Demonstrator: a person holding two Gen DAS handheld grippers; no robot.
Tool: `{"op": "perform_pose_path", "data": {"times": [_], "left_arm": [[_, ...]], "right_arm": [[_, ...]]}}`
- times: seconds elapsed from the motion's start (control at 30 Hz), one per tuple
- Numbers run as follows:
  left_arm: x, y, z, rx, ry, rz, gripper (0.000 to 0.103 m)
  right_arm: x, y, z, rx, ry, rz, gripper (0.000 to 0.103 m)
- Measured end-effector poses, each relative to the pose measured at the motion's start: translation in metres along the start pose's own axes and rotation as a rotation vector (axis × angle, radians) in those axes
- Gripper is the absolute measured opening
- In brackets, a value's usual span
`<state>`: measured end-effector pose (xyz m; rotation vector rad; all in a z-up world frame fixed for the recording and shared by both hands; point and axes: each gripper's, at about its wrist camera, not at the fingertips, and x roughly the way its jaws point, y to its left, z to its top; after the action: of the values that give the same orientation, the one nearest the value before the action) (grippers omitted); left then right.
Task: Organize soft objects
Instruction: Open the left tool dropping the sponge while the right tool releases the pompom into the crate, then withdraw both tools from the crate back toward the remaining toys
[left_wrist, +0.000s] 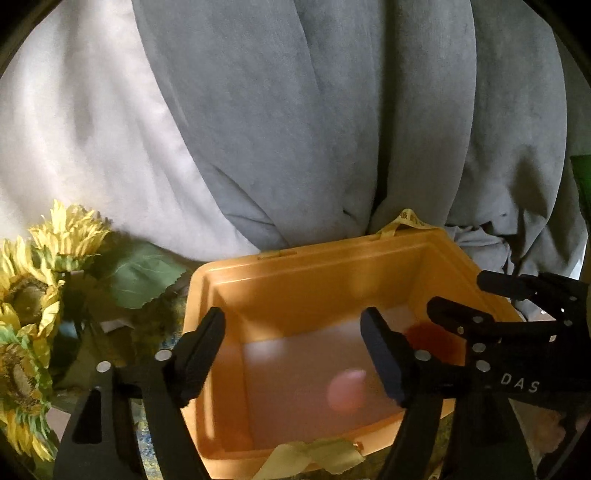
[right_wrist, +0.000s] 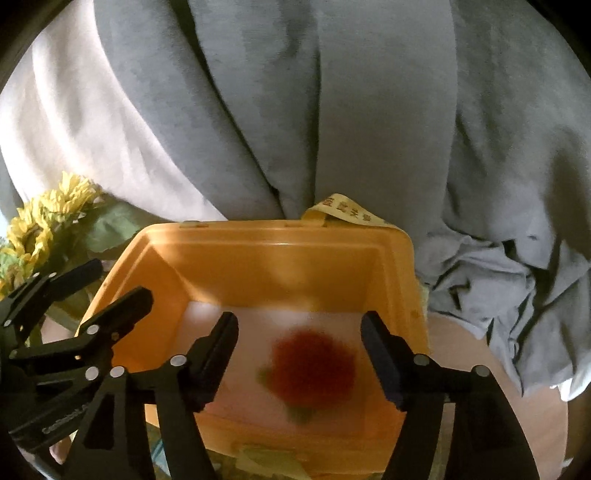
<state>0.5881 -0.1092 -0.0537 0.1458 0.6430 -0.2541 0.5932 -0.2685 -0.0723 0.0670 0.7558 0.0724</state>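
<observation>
orange plastic bin (left_wrist: 332, 280) takes up the lower middle of both views, and both tools hang right over its open top. the left gripper (left_wrist: 295, 354) has its jaws spread wide with nothing between the pads; below the gap, low in the frame, there's a blurry pink ball-ish thing (left_wrist: 345, 391) inside the bin. can't tell if it's resting on the pale floor or mid-fall, it's too smeared. same story on the other side: the right gripper (right_wrist: 299, 358) is wide open and empty, and under it, centre-low in its view, sits a blurry red fabric flower (right_wrist: 314, 369) with a bit of green at the edges, also inside the bin (right_wrist: 258, 258).

my read is that both soft things are being dropped in together, which is why both tools tilt down over the opening instead of reaching for the sides. each gripper also peeks into the other's view, right edge of the left cam and left edge of the right cam, so they're close side by side.

the artificial sunflowers (left_wrist: 44, 295) are on the left of the frame, just beside the bin and outside it, so probably next up if they count. a grey curtain (left_wrist: 332, 110) fills the top, and yellow ribbon (left_wrist: 410, 219) pokes up at the bin's far rim.
</observation>
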Motion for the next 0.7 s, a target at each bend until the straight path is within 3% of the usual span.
{"op": "perform_pose_path", "data": {"times": [0.33, 0.7], "left_arm": [[-0.051, -0.001, -0.001, -0.012, -0.119, 0.035, 0.094], [-0.122, -0.009, -0.018, -0.047, -0.217, 0.044, 0.096]], "right_arm": [[-0.042, -0.002, -0.007, 0.001, -0.108, -0.097, 0.075], [-0.113, 0.005, -0.029, 0.009, -0.26, -0.131, 0.081]]}}
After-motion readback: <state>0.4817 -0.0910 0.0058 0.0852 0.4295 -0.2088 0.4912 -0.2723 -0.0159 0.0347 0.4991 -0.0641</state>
